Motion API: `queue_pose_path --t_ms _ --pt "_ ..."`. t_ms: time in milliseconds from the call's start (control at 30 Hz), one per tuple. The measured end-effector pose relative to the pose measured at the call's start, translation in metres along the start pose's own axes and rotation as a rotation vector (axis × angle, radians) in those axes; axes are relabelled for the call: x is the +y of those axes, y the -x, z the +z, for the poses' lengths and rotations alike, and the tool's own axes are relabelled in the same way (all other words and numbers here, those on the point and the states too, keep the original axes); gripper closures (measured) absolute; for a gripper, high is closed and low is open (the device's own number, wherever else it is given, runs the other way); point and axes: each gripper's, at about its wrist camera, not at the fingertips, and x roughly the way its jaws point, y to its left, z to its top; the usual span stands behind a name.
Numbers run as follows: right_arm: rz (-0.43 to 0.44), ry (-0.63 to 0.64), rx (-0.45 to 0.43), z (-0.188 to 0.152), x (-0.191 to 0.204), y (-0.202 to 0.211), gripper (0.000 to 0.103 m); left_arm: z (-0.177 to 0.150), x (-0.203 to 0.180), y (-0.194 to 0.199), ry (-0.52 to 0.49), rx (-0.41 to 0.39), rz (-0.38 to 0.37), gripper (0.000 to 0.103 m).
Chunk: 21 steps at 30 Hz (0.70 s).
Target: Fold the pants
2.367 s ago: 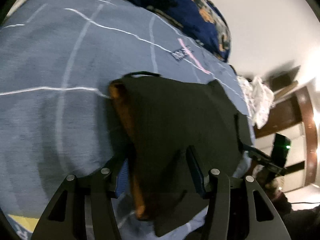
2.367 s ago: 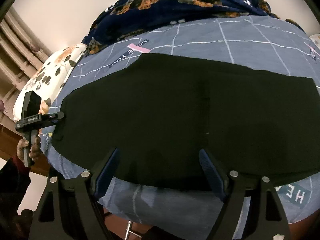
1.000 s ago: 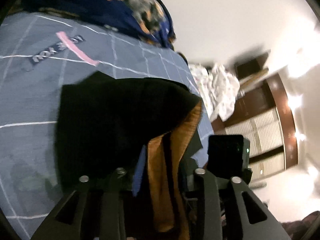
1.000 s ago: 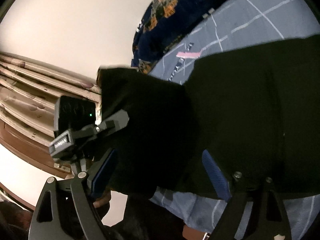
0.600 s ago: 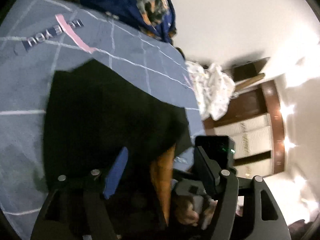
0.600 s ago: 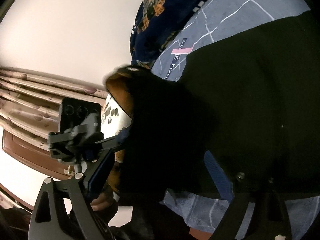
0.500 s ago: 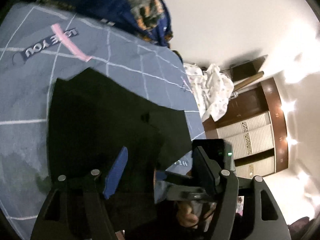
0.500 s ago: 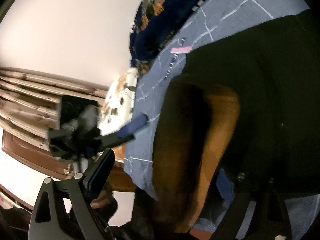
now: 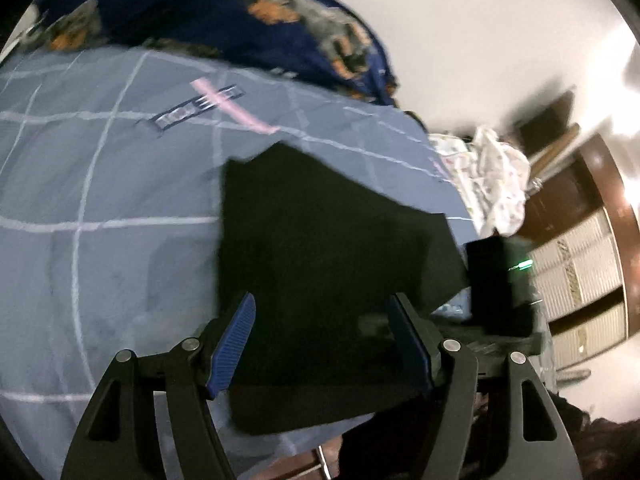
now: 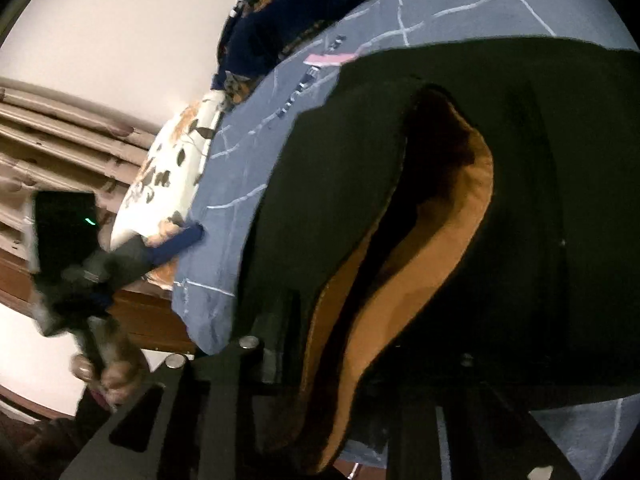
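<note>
pants [image 9: 320, 264] lying dark and folded on the bed's near edge, orange lining [image 10: 404, 280] gaping | left gripper [image 9: 324, 336] hovering with jaws wide over them | right gripper [image 10: 360, 360] mostly hidden under cloth, grip unclear | blue grid bedsheet [image 9: 100, 184] spreading beneath | navy blanket [image 9: 224, 12] and floral pillow [image 10: 168, 176] sitting at bed edges | white wall [image 9: 460, 28] and wooden wardrobe [image 9: 592, 248] standing behind

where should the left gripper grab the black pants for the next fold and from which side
Take the black pants at the near edge that hangs by the front of the bed, coming in low from the person's side. That edge is the nearest free one to the left gripper, whose jaws stand open over it. The right gripper's view shows loose cloth with an orange lining there, so pinch all the layers together.
</note>
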Motion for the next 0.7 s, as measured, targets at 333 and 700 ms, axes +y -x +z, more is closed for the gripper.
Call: queue_pose_path --t_ms 333,700 --pt "-0.066 0.047 -0.139 0.049 -0.024 0.094 0.089 0.001 -0.021 -0.013 -0.044 0.021 0.016 0.033" --pt "-0.185 -0.151 -0.281 0.042 -0.140 0.193 0.090 -0.003 -0.073 -0.062 -0.155 0.135 0.022 0.033"
